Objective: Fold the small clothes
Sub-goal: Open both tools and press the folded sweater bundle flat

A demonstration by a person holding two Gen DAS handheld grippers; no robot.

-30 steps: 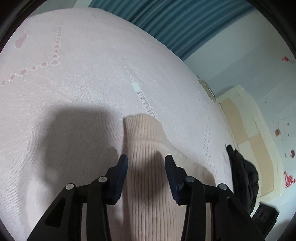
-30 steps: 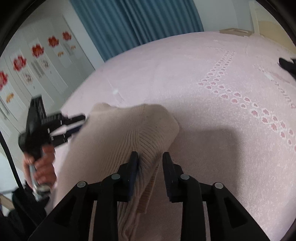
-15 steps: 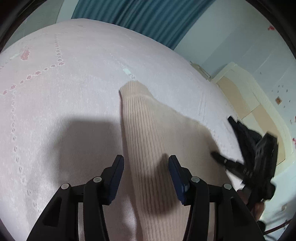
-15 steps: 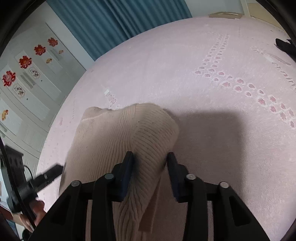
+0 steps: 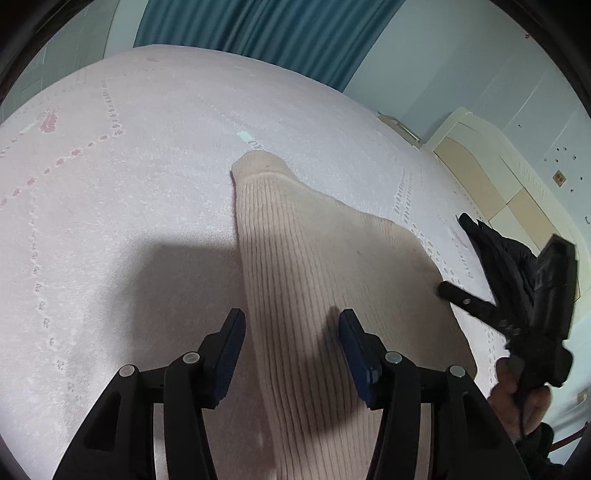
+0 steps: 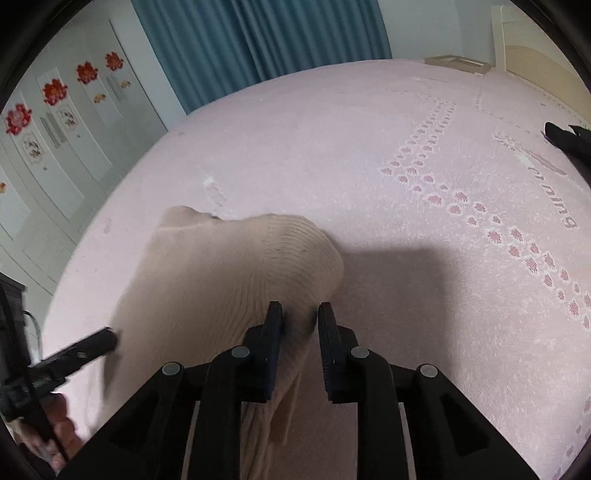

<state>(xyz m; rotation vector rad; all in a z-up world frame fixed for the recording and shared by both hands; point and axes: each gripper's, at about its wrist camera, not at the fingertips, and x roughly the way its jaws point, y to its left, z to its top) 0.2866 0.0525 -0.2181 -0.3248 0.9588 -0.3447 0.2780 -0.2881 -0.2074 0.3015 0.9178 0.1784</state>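
A beige ribbed knit garment [image 5: 314, 258] lies on the pink bedsheet [image 5: 110, 184], one narrow end pointing away. My left gripper [image 5: 291, 325] hovers over its near part. Its jaws are opening and stand either side of the fabric without pressing it. In the right wrist view, my right gripper [image 6: 300, 314] is shut on a folded edge of the garment [image 6: 221, 277], and cloth hangs below the pads. The right gripper's black fingers [image 5: 461, 298] show at the garment's right edge, and the left gripper's fingers [image 6: 88, 347] at its left edge.
A black jacket [image 5: 495, 251] lies on the bed's right side, also seen as the dark jacket [image 6: 565, 138]. Teal curtains [image 5: 258, 29] hang beyond the bed. A beige headboard [image 5: 480, 166] and wardrobe doors with red flowers [image 6: 55, 110] border it. A hand [image 5: 517, 398] holds the right gripper.
The left gripper moved along the garment and its jaws widened. The right gripper came into the left view. The right jaws drew closer around the folded edge.
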